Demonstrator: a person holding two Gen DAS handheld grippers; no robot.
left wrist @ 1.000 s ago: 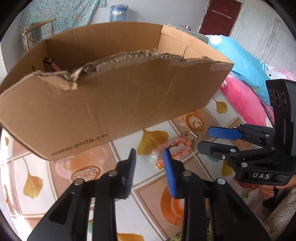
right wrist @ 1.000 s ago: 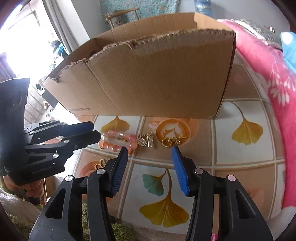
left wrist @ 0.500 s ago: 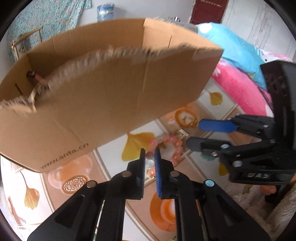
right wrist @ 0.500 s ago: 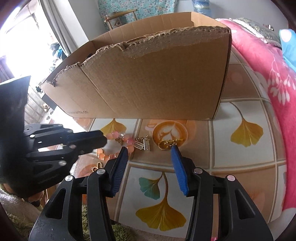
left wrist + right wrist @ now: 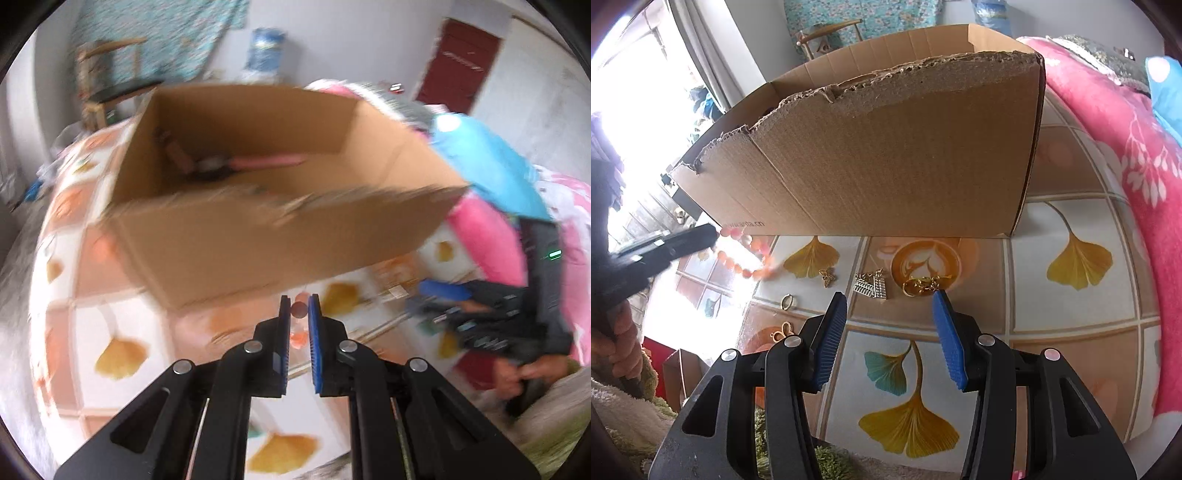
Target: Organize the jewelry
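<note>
My left gripper (image 5: 297,305) is shut on a pink bead bracelet (image 5: 298,309), lifted off the table in front of the cardboard box (image 5: 280,229). In the right wrist view the left gripper (image 5: 711,234) comes in from the left and the pink bead bracelet (image 5: 746,258) hangs from its tips as a loop. My right gripper (image 5: 888,306) stands open above the table, nothing between its fingers. Just beyond its tips lie a gold abacus charm (image 5: 871,286), gold rings (image 5: 921,286), a butterfly charm (image 5: 827,277) and a small oval ring (image 5: 786,301).
The open cardboard box (image 5: 886,155) with a torn near rim holds dark and pink items (image 5: 236,164). A tablecloth (image 5: 1082,306) with ginkgo-leaf tiles covers the table. A pink blanket (image 5: 1115,140) lies right. Another gold charm (image 5: 781,332) lies near the left edge.
My left gripper went from open to shut on the bracelet, then lifted it up and leftward off the table. The right gripper stayed in place.
</note>
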